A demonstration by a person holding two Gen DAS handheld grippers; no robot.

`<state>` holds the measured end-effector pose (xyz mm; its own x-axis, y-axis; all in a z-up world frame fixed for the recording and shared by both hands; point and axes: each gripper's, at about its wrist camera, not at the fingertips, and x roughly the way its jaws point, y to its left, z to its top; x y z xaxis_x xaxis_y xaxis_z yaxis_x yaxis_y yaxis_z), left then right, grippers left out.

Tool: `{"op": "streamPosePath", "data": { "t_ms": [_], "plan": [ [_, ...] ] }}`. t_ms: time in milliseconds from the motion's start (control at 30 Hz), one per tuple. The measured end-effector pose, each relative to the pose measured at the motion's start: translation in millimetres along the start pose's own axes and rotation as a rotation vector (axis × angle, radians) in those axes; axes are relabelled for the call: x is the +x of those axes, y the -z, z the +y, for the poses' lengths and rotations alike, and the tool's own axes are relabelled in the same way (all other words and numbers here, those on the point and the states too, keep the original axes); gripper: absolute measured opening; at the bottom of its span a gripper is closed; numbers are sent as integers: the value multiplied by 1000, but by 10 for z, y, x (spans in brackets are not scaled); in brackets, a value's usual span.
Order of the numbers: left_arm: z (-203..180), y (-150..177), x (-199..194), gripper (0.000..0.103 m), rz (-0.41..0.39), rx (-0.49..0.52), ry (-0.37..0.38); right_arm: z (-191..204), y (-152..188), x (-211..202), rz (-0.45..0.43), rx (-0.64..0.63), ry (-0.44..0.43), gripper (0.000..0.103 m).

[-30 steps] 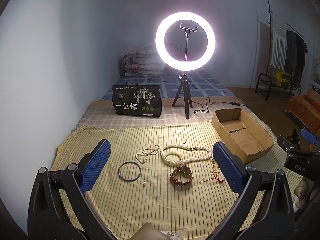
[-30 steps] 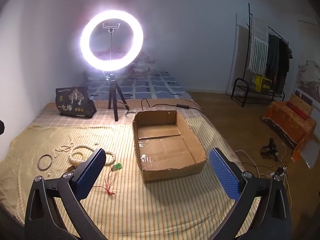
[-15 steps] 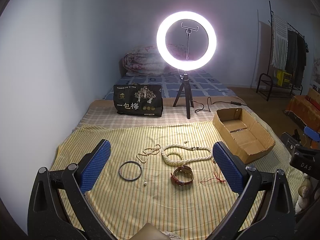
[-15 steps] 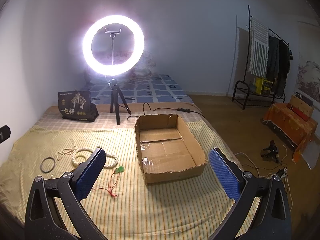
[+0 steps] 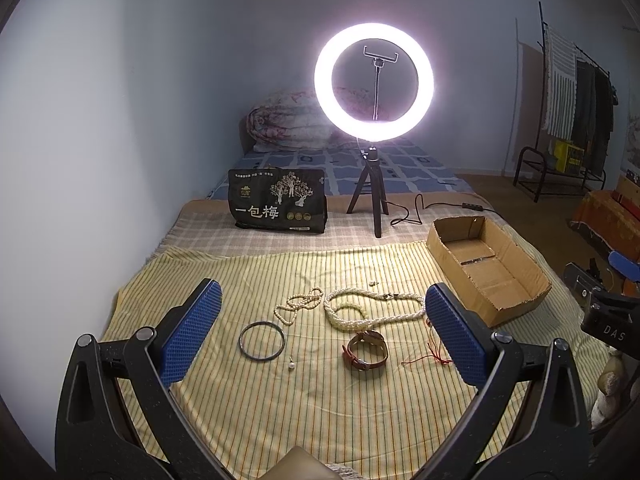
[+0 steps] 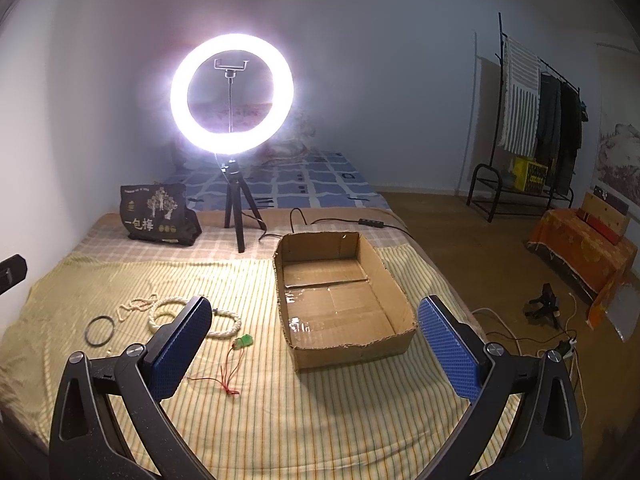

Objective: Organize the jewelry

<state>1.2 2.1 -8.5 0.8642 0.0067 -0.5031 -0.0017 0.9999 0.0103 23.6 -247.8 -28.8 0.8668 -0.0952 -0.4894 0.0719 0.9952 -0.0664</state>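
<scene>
Left wrist: 1 bangle [image 5: 262, 340], 1 watch [image 5: 367, 355], 2 pearl strands [image 5: 372, 310], 1 box [image 5: 490, 270].

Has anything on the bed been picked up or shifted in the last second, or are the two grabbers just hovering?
Nothing was taken hold of or let go. Only the viewpoints drifted: the right gripper swung a little left, so the cardboard box now sits farther right in its view. The left gripper barely moved. Both are open and empty. The bangle, watch, rope necklace and red string lie as before.

Both wrist views face the ring light [image 5: 373, 80], sharing the cardboard box [image 6: 340, 300]
</scene>
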Motion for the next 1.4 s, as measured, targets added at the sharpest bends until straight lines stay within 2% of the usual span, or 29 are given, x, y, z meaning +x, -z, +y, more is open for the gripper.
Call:
{"op": "streamPosePath", "data": {
  "t_ms": [1400],
  "plan": [
    [2,25,-26,103,0,-3,-3,31,8,-13,-4,-7,-6,102]
  ]
}}
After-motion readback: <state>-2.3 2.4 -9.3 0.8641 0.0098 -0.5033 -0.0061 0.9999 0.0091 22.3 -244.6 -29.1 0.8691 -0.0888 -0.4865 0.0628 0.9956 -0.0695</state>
